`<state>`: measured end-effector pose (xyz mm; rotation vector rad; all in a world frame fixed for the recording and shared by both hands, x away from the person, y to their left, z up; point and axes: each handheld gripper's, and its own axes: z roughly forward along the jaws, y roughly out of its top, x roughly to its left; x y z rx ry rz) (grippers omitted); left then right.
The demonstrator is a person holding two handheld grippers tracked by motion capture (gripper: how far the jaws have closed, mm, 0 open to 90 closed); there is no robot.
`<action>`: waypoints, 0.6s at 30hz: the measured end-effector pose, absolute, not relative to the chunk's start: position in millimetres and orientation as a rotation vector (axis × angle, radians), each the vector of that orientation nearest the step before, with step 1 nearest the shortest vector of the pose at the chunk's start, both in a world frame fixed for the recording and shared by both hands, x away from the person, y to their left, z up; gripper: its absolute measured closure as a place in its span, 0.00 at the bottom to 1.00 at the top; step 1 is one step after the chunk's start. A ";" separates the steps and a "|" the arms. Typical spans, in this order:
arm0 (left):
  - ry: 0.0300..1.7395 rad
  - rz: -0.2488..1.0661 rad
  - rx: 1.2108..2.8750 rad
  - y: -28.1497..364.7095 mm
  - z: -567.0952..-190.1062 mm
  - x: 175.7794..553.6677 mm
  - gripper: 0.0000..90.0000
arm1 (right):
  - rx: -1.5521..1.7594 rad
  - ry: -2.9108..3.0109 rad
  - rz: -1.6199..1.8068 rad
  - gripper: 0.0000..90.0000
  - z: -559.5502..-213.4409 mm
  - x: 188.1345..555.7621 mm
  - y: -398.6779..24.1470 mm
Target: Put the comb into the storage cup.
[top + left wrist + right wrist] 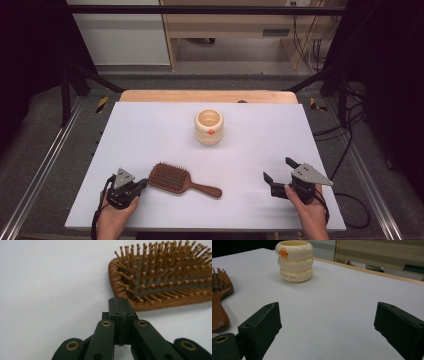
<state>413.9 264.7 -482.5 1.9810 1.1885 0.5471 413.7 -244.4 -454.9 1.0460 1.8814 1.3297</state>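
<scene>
hairbrush [183, 181]: flat on table [260, 145], bristles up, near front edge | left gripper [142, 184]: jaws pressed together, empty, tips just beside brush head | right gripper [280, 169]: jaws wide apart, empty, well right of brush | cup [209, 127]: upright, mid-table

One camera sits high above my side and looks down over the whole table [150, 130]. My left gripper's camera looks low and very close at the hairbrush [165, 277]. My right gripper's camera looks far across to the cup [294, 261]. All three see the brush.
</scene>
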 end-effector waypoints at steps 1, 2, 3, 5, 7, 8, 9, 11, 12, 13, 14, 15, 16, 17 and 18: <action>1.190 0.546 1.982 264.7 -483.0 416.1 1.00 | 1.046 1.881 1.330 0.08 -454.9 413.7 -244.4; 1.191 0.554 1.982 264.6 -483.2 420.3 1.00 | 1.047 1.882 1.329 0.08 -454.9 413.5 -244.2; 1.191 0.554 1.982 264.6 -483.2 420.3 1.00 | 1.047 1.882 1.329 0.08 -454.9 413.5 -244.2; 1.196 0.551 1.980 264.9 -483.5 423.8 1.00 | 1.048 1.881 1.329 0.08 -455.0 413.5 -244.6; 1.195 0.554 1.979 264.7 -483.7 426.3 1.00 | 1.050 1.881 1.328 0.08 -455.2 413.7 -244.9; 1.191 0.557 1.980 264.5 -483.3 427.3 1.00 | 1.051 1.883 1.329 0.08 -455.5 413.9 -244.7; 1.191 0.557 1.980 264.5 -483.3 427.3 1.00 | 1.051 1.883 1.329 0.08 -455.5 413.9 -244.7; 1.187 0.556 1.980 264.6 -483.2 427.3 1.00 | 1.045 1.886 1.326 0.08 -455.5 414.0 -244.0; 1.187 0.556 1.980 264.6 -483.2 427.3 1.00 | 1.045 1.886 1.327 0.08 -455.5 413.9 -243.8; 1.186 0.554 1.978 264.8 -483.1 427.4 1.00 | 1.045 1.886 1.327 0.08 -455.5 413.9 -243.8; 1.185 0.550 1.976 265.0 -483.1 427.5 1.00 | 1.046 1.888 1.328 0.08 -455.5 413.8 -243.5; 1.184 0.548 1.978 265.0 -483.1 427.6 1.00 | 1.045 1.889 1.328 0.08 -455.5 414.0 -243.3; 1.184 0.548 1.978 265.0 -483.1 427.6 1.00 | 1.045 1.889 1.328 0.08 -455.5 414.0 -243.3; 1.184 0.546 1.979 265.0 -483.1 427.7 1.00 | 1.046 1.889 1.328 0.08 -455.5 413.9 -243.2; 1.183 0.546 1.981 265.1 -483.0 427.8 1.00 | 1.045 1.889 1.328 0.08 -455.6 413.9 -243.2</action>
